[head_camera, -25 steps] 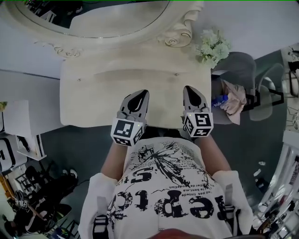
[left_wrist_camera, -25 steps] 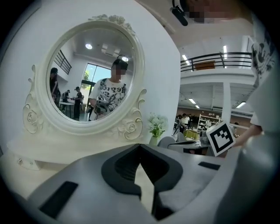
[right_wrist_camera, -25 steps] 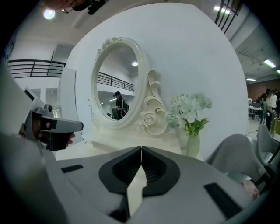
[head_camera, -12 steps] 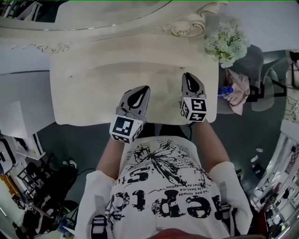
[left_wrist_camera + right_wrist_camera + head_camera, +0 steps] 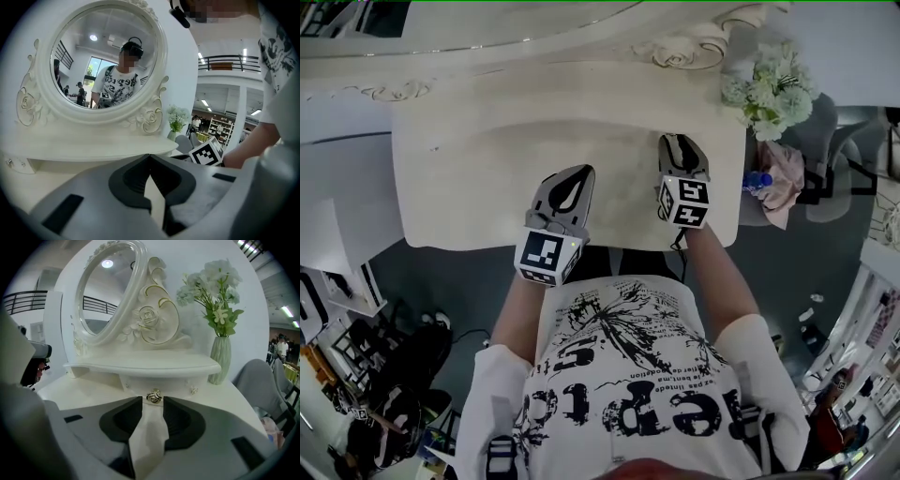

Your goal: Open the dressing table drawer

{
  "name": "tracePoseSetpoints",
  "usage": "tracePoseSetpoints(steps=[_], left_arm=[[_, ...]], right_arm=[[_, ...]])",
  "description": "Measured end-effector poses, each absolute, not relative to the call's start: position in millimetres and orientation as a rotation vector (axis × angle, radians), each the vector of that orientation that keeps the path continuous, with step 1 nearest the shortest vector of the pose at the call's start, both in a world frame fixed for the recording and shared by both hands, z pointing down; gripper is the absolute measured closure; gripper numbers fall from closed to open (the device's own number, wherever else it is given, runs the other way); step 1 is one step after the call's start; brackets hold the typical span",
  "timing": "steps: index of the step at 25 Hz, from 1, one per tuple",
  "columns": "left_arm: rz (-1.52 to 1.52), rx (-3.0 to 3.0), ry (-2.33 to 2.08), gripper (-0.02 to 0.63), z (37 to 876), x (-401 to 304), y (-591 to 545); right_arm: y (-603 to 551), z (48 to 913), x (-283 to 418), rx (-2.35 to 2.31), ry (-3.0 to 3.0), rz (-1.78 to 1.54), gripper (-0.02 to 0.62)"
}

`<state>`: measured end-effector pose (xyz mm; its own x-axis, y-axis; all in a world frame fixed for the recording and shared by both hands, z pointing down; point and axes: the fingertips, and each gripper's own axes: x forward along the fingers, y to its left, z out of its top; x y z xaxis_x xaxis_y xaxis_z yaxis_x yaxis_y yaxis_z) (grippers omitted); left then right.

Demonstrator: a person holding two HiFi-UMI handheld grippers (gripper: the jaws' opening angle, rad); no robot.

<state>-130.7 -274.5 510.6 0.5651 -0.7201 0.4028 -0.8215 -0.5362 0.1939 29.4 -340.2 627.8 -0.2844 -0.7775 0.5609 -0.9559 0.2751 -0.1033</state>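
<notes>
The cream dressing table (image 5: 478, 169) fills the upper part of the head view. A small drawer front (image 5: 140, 382) sits under its raised shelf and carries a gold rose-shaped knob (image 5: 153, 396). My right gripper (image 5: 153, 402) points at that knob. Its jaws are opening, and the knob shows just beyond the tips, with nothing pressed between the pads. From above, the right gripper (image 5: 675, 141) hovers over the table's right side. My left gripper (image 5: 578, 172) hangs over the middle of the tabletop. Seen in its own view, the left gripper (image 5: 150, 155) is shut and holds nothing.
An oval mirror (image 5: 105, 61) in a carved frame stands at the back. A green vase of white flowers (image 5: 220, 352) stands at the table's right end, beside a second small knob (image 5: 193, 390). A grey chair (image 5: 262, 376) with pink cloth (image 5: 783, 187) is at the right.
Both grippers have moved forward over the tabletop toward the mirror, the right one further than the left.
</notes>
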Motion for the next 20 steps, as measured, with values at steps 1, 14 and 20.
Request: tracePoseSetpoints(steps=[1,14,20], left_arm=[[0.389,2.435,-1.258,0.592,511,-131,-274],[0.429,2.409,-1.252,0.592,521,-138,-269],[0.428,2.411,-1.254,0.592,518,-138,-264]], right_arm=[[-340,630,29,1.568,-2.142,0.615,0.462],[-348,635,31,1.622,-2.079,0.672,0.491],[-343,634,32,1.638,-2.060,0.659,0.491]])
